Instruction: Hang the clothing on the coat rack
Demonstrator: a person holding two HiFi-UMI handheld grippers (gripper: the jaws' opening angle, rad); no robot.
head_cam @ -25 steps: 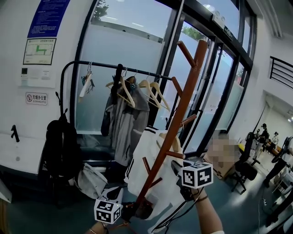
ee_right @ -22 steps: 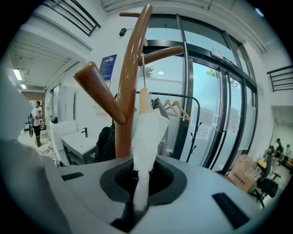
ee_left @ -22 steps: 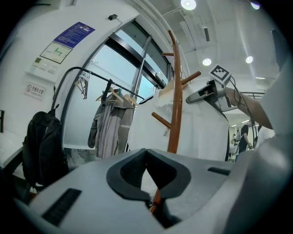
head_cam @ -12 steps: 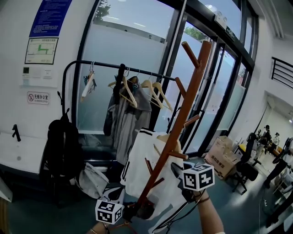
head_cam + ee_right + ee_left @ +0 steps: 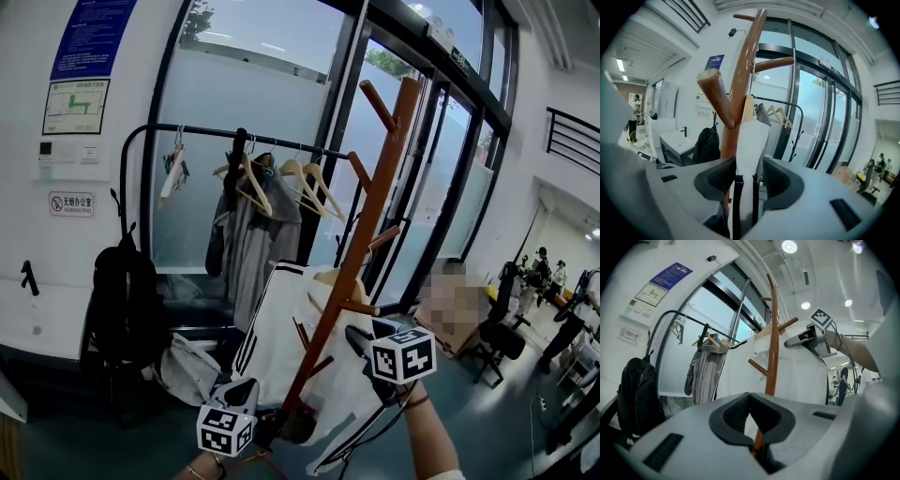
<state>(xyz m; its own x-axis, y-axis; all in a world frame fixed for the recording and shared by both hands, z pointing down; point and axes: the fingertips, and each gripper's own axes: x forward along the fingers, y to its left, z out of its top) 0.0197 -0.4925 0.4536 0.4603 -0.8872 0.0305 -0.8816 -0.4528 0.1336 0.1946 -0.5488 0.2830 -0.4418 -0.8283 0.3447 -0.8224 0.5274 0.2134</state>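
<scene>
A brown wooden coat rack [image 5: 367, 211] with angled pegs leans up through the middle of the head view. A white garment with black stripes [image 5: 281, 337] hangs on a wooden hanger from one of its lower pegs. My left gripper [image 5: 274, 427] is low at the foot of the rack, shut on the pole [image 5: 774, 348]. My right gripper [image 5: 356, 342] is at the garment's right side. Its jaws have just been opening. In the right gripper view [image 5: 747, 177] a fold of the white garment [image 5: 749, 145] stands between the parted pads, beside the pole [image 5: 739, 84].
Behind the rack a black clothes rail [image 5: 202, 133] carries several wooden hangers and a grey jacket [image 5: 251, 248]. A black backpack [image 5: 122, 305] hangs at the left, with a pale bag [image 5: 187, 370] on the floor. Glass doors [image 5: 441, 197] fill the back. An office chair [image 5: 502, 342] and people stand far right.
Both grippers keep their places at the rack. The garment's striped left edge has swung a little to the left.
</scene>
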